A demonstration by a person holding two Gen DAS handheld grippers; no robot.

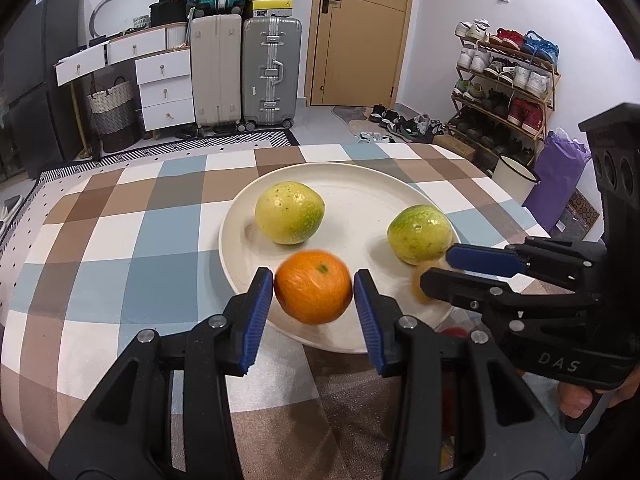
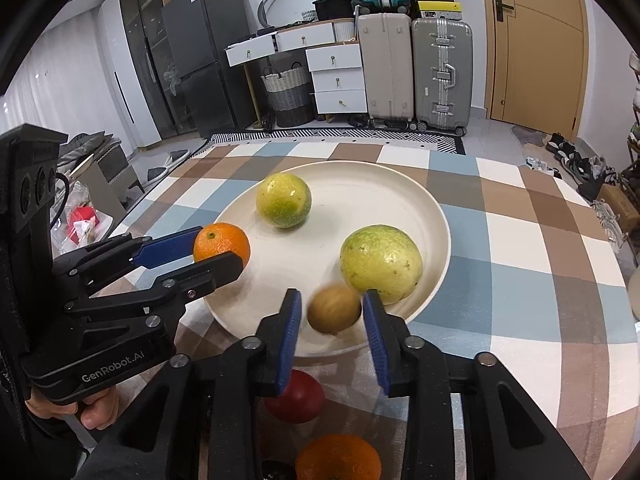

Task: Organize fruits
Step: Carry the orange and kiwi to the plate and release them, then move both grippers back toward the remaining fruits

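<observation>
The left gripper (image 1: pixel 313 288) stood over the near rim of the white plate (image 1: pixel 360 192), jaws either side of an orange (image 1: pixel 313 286) that looked blurred; whether the pads pressed it I could not tell, and the right gripper (image 2: pixel 332 312) was parted around a small brown fruit (image 2: pixel 334 309), gaps showing. Either round fruit could roll off that shallow rim onto the checked cloth (image 1: pixel 120 260). A red fruit (image 2: pixel 298 398) and another orange (image 2: pixel 338 458) sat half hidden beneath the right gripper's jaws

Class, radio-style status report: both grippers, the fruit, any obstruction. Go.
Left gripper shut on orange. Right gripper open, brown fruit loose between fingers, over plate. Green fruit crowds right gripper.
</observation>
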